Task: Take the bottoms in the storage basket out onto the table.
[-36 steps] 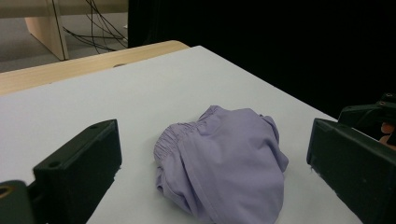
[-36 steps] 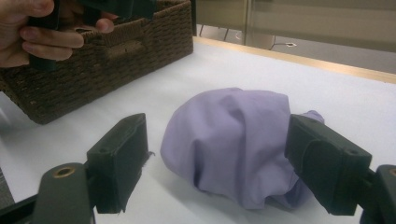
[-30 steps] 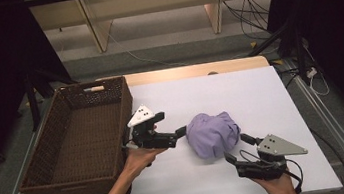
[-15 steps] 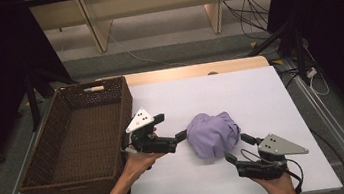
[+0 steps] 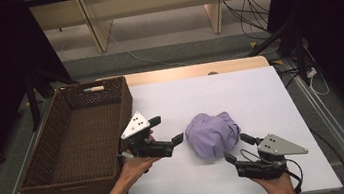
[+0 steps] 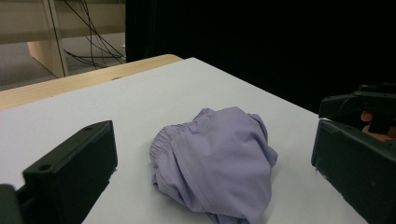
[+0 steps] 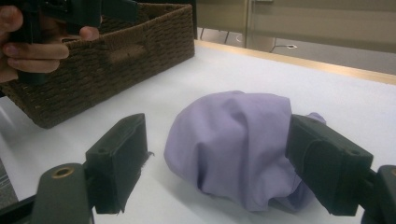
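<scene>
A crumpled lavender garment (image 5: 213, 134) with an elastic waistband lies on the white table, right of centre. My left gripper (image 5: 167, 130) hovers just left of it, jaws open and pointed at the cloth. In the left gripper view the garment (image 6: 215, 163) sits a short way ahead of the open left gripper (image 6: 214, 140), not touched. My right gripper (image 5: 238, 149) is at the cloth's near right side, also open. In the right gripper view the garment (image 7: 238, 140) bulges between the spread jaws of the right gripper (image 7: 219, 135), close to both pads.
A brown wicker basket (image 5: 125, 108) stands on the table's left side, just behind my left hand (image 7: 28, 46); its wall (image 7: 121, 51) is seen from the right gripper view. Bare white tabletop (image 5: 260, 95) stretches behind and right of the cloth. Cables trail on the floor beyond.
My left gripper has drifted slightly toward the near edge. The right gripper and the garment have not moved.
</scene>
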Demonstrator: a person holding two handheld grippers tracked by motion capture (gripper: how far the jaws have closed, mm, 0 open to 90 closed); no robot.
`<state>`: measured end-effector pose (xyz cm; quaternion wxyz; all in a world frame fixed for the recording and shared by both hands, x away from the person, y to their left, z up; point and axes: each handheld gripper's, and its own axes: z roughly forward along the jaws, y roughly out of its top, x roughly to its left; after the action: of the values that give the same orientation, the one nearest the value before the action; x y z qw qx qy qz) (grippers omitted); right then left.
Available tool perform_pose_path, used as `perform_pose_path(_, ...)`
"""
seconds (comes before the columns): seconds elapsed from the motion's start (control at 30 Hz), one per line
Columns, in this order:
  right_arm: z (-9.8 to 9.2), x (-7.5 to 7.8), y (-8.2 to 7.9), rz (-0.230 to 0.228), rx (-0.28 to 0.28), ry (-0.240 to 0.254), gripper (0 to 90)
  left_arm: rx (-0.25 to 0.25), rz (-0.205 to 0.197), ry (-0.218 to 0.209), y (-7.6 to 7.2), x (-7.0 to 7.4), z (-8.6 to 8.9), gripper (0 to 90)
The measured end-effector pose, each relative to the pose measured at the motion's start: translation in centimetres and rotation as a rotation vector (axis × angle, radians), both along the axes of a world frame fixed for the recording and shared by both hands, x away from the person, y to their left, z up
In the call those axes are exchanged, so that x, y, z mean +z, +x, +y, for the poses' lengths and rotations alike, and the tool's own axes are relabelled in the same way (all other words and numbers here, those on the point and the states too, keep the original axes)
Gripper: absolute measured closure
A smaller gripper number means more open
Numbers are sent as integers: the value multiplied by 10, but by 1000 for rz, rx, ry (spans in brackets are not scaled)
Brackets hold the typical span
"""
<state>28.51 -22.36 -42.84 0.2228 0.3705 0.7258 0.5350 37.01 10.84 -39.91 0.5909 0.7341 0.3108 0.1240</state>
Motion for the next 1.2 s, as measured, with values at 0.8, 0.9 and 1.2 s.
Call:
perform_pose_path(0.8,0,0,-1,-4,6,0,209,-18,-6,-8,-17,-5,3,0)
perform_pose_path(0.9,1,0,-1,-4,5,3,205,-15,-6,-5,-18,-6,4,0)
perform_pose_path(1.2,1,0,-1,-6,12,2,188,-13,-6,12,-21,-10,7,0)
